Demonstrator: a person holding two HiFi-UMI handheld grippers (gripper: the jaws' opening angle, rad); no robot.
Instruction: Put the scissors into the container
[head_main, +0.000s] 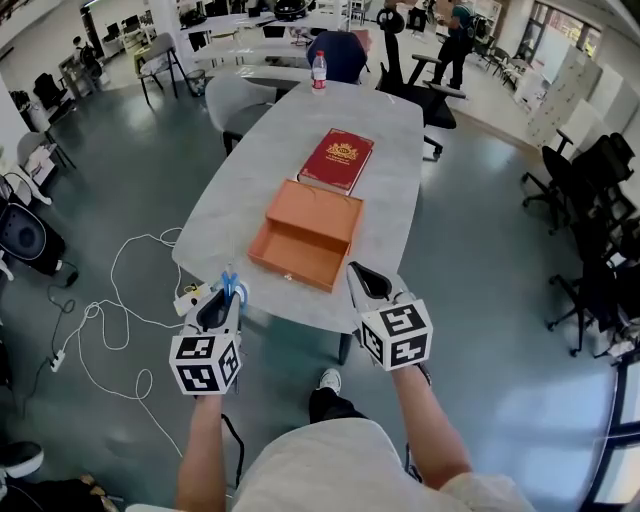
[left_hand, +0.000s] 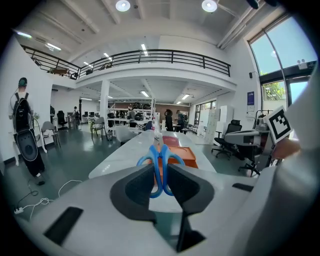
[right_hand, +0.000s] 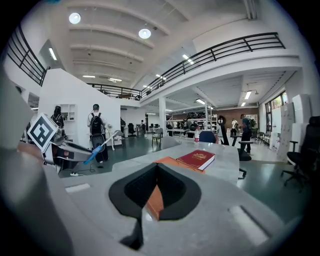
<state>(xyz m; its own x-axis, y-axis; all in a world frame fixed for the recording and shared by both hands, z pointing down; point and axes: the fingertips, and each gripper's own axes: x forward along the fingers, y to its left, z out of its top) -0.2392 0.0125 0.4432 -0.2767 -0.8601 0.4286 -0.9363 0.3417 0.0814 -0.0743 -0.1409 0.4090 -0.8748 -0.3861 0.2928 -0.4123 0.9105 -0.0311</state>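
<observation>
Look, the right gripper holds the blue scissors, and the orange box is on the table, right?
No, the left gripper holds the blue scissors between its fingers; the left gripper view shows it. The orange box is on the table.

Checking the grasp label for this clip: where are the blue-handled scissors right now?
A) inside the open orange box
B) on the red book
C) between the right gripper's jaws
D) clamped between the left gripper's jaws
D: the blue-handled scissors stand clamped between the jaws of the left gripper, and the open orange box holds no scissors.
</observation>
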